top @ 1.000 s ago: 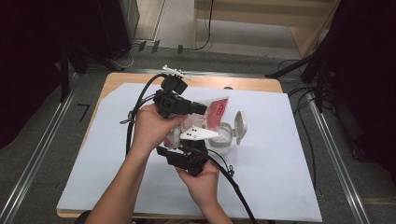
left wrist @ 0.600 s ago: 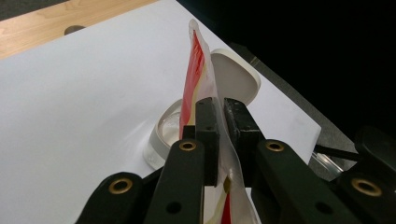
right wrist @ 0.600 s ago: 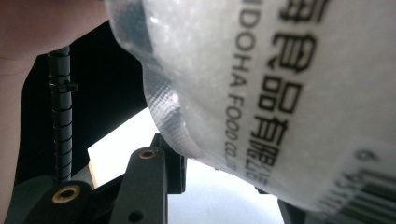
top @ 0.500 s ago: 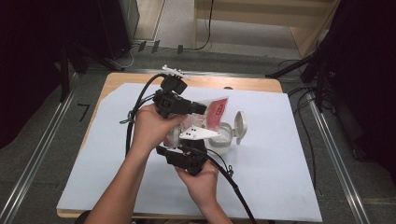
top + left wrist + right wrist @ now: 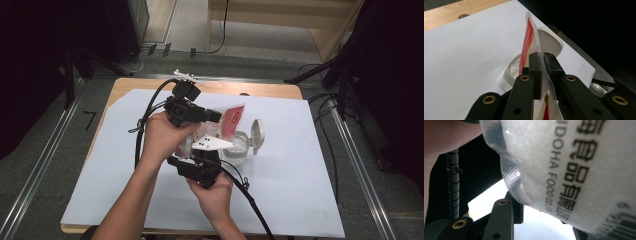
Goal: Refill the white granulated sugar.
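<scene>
A white sheet is covering the wooden table (image 5: 280, 90). Near its middle, the left gripper (image 5: 541, 62) is pinching the soft, light red-and-clear plastic food pouch (image 5: 530, 37) over the round white tub (image 5: 239, 149). The right gripper (image 5: 536, 212) is squeezing its slippery bottom; pinch edges gently.

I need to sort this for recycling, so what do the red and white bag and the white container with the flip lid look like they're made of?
Bag: probably thin plastic film, glossy, with a clear seam edge that creases where the left gripper pinches it. Container: likely rigid white plastic, smooth and matte, with a moulded hinged lid.
</scene>
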### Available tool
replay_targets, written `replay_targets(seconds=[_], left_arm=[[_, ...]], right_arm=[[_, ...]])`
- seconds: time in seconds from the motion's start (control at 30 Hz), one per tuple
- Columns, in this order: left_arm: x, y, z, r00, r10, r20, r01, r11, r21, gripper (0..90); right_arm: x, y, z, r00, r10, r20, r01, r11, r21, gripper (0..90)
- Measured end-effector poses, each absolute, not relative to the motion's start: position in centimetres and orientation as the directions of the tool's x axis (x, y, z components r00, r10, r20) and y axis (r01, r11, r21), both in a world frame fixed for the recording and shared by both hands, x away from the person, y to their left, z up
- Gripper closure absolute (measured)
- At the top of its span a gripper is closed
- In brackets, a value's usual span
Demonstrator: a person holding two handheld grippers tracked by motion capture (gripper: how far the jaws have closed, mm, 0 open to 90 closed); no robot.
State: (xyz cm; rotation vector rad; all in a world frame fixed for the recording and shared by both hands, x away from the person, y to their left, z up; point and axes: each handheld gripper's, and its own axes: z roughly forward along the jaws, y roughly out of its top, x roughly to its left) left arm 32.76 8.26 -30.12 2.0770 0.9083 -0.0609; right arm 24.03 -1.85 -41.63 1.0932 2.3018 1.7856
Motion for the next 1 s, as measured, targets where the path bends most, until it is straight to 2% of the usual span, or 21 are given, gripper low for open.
replay_targets(seconds=[1.0], left_arm=[[31.97,8.81,-29.48,0.74,0.587,-0.329,0.616,-0.394,0.682,85.6]], right_arm=[[23.27,-1.31,-41.25,-0.77,0.522,0.368,0.484,0.101,0.869,63.9]])
